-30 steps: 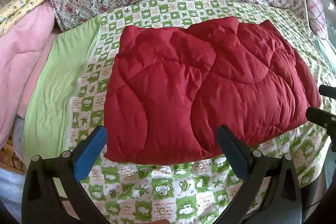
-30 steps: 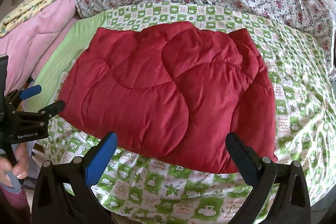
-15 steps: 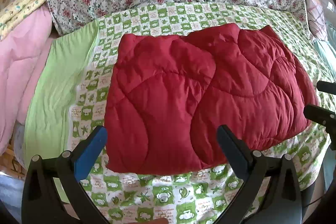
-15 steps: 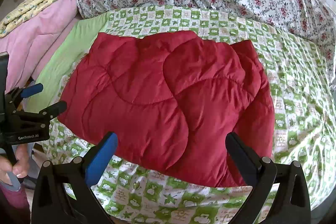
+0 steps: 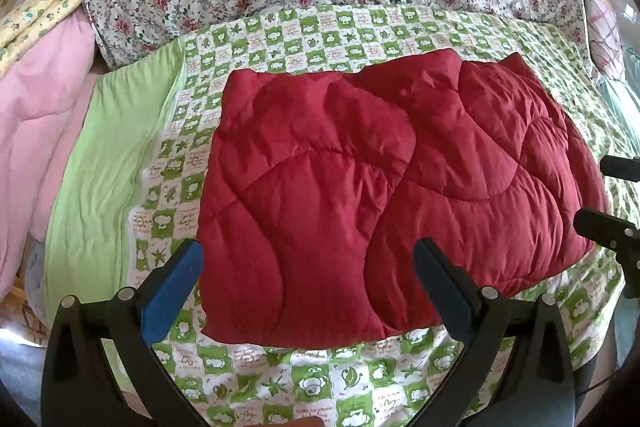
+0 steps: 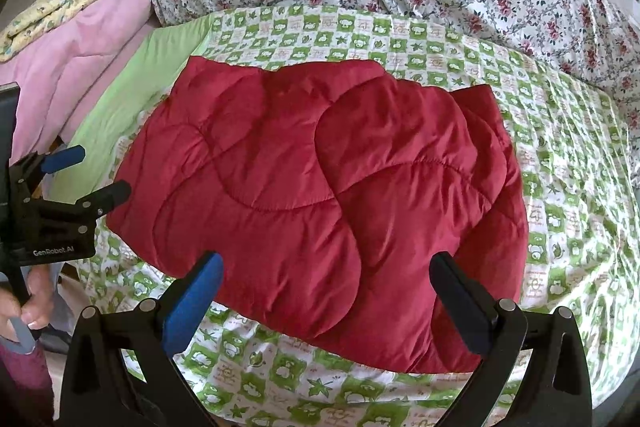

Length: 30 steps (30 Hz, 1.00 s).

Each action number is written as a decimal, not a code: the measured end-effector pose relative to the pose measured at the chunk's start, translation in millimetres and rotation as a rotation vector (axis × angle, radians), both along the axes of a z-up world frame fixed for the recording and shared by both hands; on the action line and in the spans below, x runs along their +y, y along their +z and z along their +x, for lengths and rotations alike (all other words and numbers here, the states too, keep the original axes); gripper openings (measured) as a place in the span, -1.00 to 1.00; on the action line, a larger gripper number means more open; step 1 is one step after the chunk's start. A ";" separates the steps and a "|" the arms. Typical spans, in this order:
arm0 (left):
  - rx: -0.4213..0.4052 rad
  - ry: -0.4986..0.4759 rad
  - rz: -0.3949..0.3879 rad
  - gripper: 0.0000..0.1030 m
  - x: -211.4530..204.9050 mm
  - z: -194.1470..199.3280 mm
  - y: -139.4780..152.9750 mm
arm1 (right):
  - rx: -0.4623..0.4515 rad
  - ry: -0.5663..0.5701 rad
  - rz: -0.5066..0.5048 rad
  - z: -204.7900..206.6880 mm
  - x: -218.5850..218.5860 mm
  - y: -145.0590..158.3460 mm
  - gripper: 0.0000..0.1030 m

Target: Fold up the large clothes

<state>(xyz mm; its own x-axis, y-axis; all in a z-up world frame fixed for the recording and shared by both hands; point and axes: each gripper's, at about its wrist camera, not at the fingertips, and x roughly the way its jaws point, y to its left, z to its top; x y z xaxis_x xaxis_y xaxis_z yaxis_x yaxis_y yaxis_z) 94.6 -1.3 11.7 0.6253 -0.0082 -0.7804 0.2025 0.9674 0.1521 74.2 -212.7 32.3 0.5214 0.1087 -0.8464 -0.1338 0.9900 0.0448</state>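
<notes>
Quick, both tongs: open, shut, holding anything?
Left tongs: open, empty, at the red quilt's near edge.
Right tongs: open, empty.

Right gripper (image 5: pixel 612 195) cut off by left-wrist frame edge; hand (image 6: pixel 28 311) on left gripper's (image 6: pixel 86 175) handle cropped at right-wrist edge; quilt's (image 5: pixel 380 195) underside hidden.

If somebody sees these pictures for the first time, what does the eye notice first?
First, the puffy dark red quilted garment, lying folded flat in the middle of the green and white checked bed cover. Then the two open grippers, left gripper and right gripper, both empty at its near edge.
</notes>
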 end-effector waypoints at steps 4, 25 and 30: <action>0.006 -0.001 0.001 1.00 0.4 1.2 -1.7 | 0.008 0.004 0.000 1.6 1.1 -2.7 1.00; 0.024 -0.009 0.000 1.00 -2.2 2.6 -6.0 | 0.014 0.007 0.003 3.3 0.5 -4.9 1.00; 0.025 -0.013 -0.004 1.00 -2.3 2.4 -5.5 | 0.010 0.010 -0.002 2.9 1.4 -2.6 1.00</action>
<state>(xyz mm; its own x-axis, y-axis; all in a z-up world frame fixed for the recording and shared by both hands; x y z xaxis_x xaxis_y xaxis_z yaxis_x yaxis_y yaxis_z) 97.0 -3.6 6.2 0.6050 -0.0193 -0.7960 0.2185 0.9654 0.1427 77.1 -211.3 29.7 0.5117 0.1122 -0.8518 -0.1436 0.9887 0.0440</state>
